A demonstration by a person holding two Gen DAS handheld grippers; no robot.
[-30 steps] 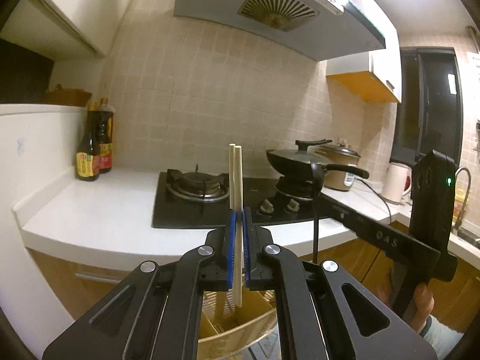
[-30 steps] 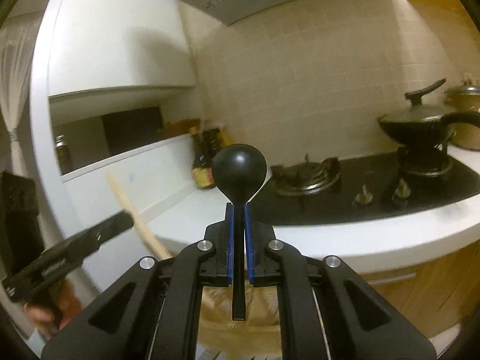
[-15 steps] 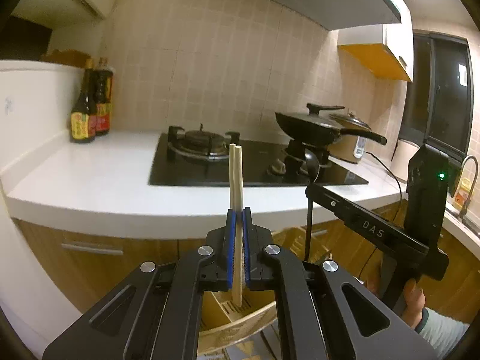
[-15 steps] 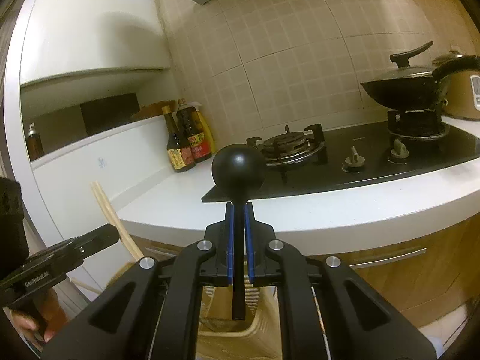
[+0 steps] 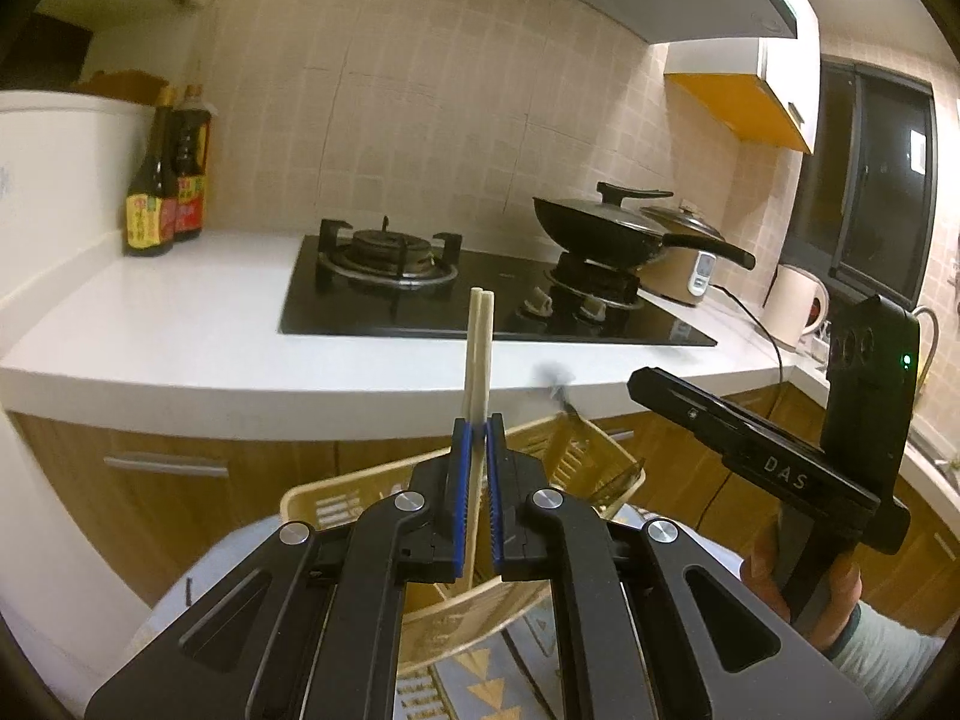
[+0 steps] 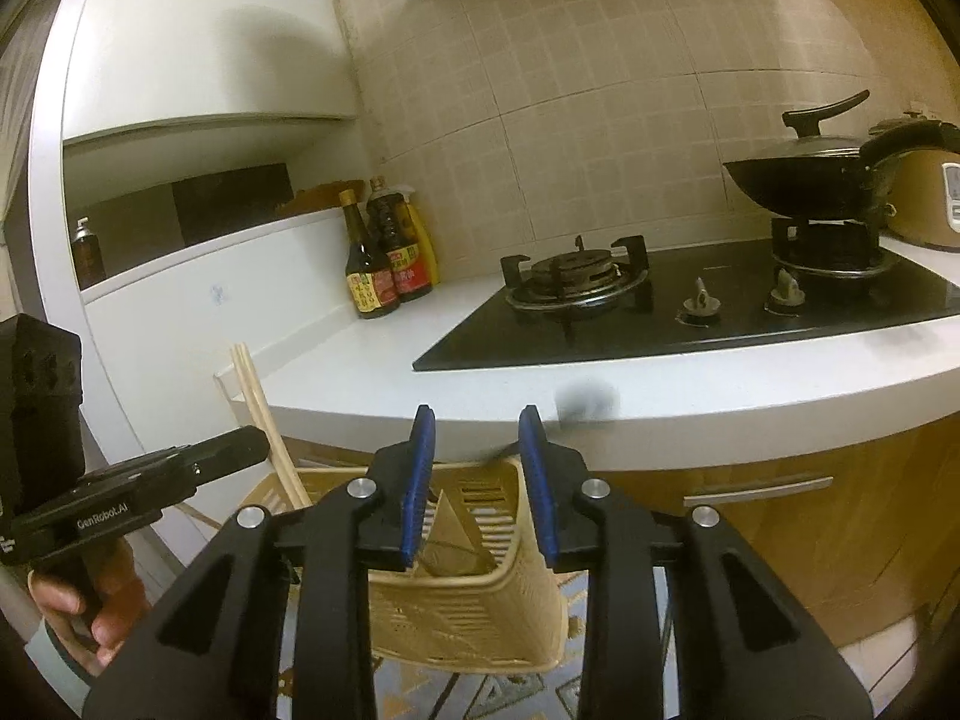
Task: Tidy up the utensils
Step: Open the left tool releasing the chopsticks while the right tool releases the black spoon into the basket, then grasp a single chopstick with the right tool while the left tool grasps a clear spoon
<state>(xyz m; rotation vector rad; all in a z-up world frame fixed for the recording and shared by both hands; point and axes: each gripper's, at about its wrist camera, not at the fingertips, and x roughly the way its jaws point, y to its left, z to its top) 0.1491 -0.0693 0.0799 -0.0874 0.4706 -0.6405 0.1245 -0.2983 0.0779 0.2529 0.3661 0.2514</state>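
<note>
A pair of pale wooden chopsticks (image 5: 478, 348) stands upright between the blue pads of my left gripper (image 5: 478, 420), which is shut on them. Their lower ends reach into a beige slotted utensil basket (image 5: 336, 492) below the counter edge. My right gripper (image 6: 477, 420) hangs over the same basket (image 6: 480, 606) with its jaws opening and nothing pressed between the pads. A black ladle (image 6: 585, 402) shows only as a blur just right of the jaws, leaning from the basket. In the right wrist view, the left gripper (image 6: 240, 441) and its chopsticks (image 6: 264, 408) are at the left.
A white counter (image 5: 180, 324) carries a black gas hob (image 5: 480, 306), a lidded wok (image 5: 606, 222), sauce bottles (image 5: 165, 192), a rice cooker (image 5: 690, 264) and a kettle (image 5: 795, 306). Wooden cabinet doors (image 6: 780, 516) stand behind the basket. A patterned mat (image 5: 498, 678) lies underneath.
Both grippers came down toward the basket. The right jaws parted and let go of the black ladle, which now tips away to the right as a blur. The left still grips the chopsticks.
</note>
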